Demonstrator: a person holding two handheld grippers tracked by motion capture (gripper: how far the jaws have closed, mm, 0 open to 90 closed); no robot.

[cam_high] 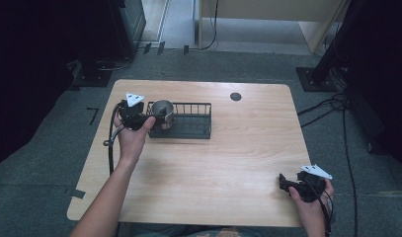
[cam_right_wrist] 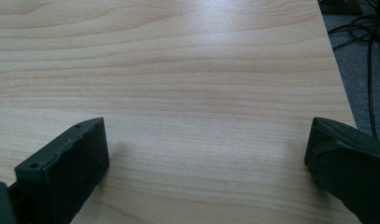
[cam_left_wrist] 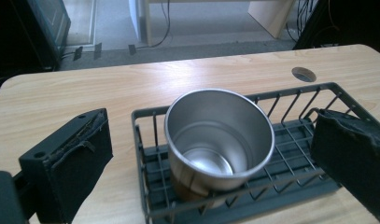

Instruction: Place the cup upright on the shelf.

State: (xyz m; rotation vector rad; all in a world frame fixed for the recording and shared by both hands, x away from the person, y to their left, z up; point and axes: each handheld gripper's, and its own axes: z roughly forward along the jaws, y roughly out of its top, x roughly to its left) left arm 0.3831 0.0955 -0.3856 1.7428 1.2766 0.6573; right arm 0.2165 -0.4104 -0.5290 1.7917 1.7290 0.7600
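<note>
A shiny steel cup stands upright and empty in the left end of a black wire rack on the wooden table. My left gripper hovers at the rack's left end. It is open, and the cup sits ahead between the two wide-apart jaws, touched by neither. Near the table's front right corner, my right gripper is open over bare wood, with nothing between its fingers.
A round cable hole sits in the tabletop behind the rack. The table's right edge runs close to my right gripper, with cables on the grey floor beyond it. Dark equipment stands at the far left.
</note>
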